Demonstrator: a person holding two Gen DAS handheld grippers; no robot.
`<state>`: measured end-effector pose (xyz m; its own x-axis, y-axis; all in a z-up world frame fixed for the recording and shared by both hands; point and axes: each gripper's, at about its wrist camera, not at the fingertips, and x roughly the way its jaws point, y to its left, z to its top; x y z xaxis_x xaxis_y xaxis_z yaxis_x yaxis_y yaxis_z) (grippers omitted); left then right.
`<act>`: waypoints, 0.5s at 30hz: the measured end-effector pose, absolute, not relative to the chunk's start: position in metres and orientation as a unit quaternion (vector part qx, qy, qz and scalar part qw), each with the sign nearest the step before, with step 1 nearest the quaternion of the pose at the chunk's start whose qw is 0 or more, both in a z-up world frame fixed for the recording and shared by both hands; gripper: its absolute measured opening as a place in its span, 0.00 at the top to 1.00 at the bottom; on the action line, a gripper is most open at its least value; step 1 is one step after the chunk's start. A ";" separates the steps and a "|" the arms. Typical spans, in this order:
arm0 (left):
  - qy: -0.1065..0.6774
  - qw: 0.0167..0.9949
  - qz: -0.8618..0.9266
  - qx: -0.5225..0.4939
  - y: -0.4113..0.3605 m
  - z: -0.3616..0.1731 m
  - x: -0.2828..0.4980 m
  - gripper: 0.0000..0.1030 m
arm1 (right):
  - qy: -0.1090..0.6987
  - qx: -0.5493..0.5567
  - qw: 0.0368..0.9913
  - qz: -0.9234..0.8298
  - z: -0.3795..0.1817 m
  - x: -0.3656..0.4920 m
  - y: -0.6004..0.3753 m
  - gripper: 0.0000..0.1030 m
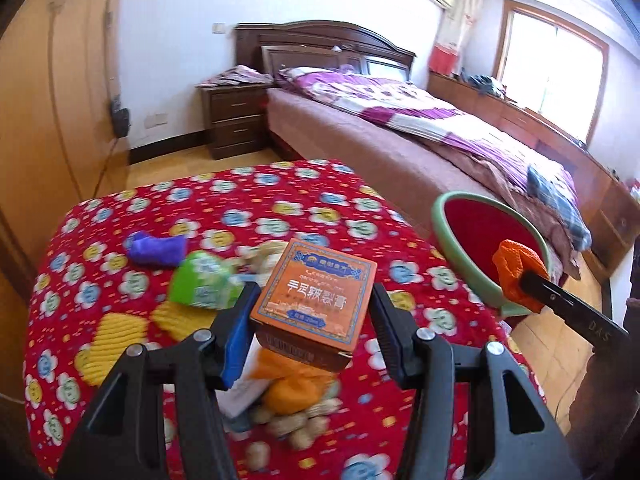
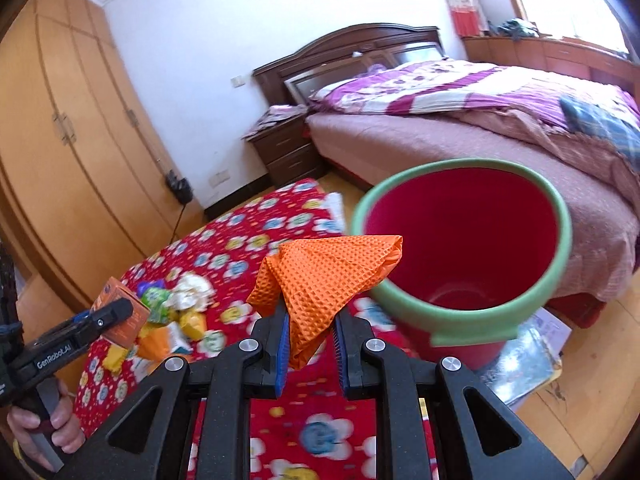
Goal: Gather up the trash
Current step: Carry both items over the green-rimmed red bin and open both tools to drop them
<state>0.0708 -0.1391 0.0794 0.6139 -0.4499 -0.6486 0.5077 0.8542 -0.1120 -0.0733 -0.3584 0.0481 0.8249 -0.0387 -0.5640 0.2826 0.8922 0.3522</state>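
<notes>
My left gripper [image 1: 310,316] is shut on an orange cardboard box [image 1: 316,296] and holds it above the red flowered blanket [image 1: 120,220]. My right gripper [image 2: 310,340] is shut on an orange waffle-weave cloth [image 2: 324,276], held just left of the red bin with a green rim [image 2: 464,240]. The same bin [image 1: 480,236] and cloth [image 1: 516,268] show at the right of the left wrist view. On the blanket lie a green packet [image 1: 204,280], a purple wrapper [image 1: 156,250], an orange wrapper [image 1: 292,388] and several peanuts [image 1: 288,424].
A bed with a purple quilt [image 1: 420,120] stands behind the bin. A dark nightstand [image 1: 236,120] is at its head, and wooden wardrobes [image 2: 72,140] line the left wall. Papers [image 2: 528,360] lie on the wooden floor under the bin.
</notes>
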 end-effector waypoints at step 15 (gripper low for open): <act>0.364 0.860 -0.347 0.084 -0.284 0.058 0.085 0.46 | 0.278 0.236 0.913 -0.181 0.021 -0.089 -0.449 0.79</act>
